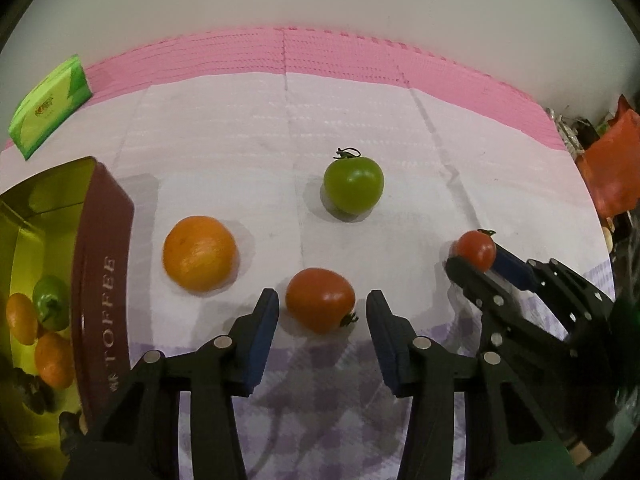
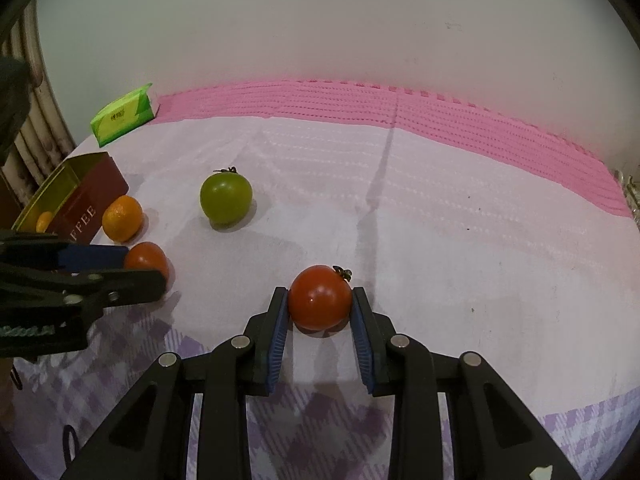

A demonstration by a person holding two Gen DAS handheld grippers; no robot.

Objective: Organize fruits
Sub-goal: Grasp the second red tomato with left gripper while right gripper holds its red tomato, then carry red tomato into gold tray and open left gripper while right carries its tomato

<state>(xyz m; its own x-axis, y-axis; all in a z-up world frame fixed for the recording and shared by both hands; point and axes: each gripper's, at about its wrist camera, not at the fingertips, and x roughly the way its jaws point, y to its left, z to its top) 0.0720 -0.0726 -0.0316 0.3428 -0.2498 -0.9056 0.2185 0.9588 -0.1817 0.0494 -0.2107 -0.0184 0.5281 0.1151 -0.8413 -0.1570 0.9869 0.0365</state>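
White paper sheets (image 1: 360, 120) cover a pink foam mat (image 1: 280, 52); a purple checked cloth (image 2: 580, 432) lies at the near edge. Whether a table carries them cannot be told.

At the left stands a maroon tin (image 1: 104, 280) with a gold inside, lettered "TOFFEE" on its side wall. It holds oranges and a green tomato.

Behind it lies a green tissue pack (image 1: 48, 108); its print is too small to read.

Loose fruit on the paper:
- an orange (image 1: 199, 253), just beside the tin;
- a green tomato (image 1: 353, 184), farther back;
- a red tomato (image 1: 320, 299);
- a smaller red tomato (image 2: 320, 298), well to the right.

Left hand-held gripper (image 1: 322, 312): spread, straddling the red tomato, pads clear of it.

Right hand-held gripper (image 2: 320, 312): pinching the smaller red tomato between blue pads (image 2: 279, 340).
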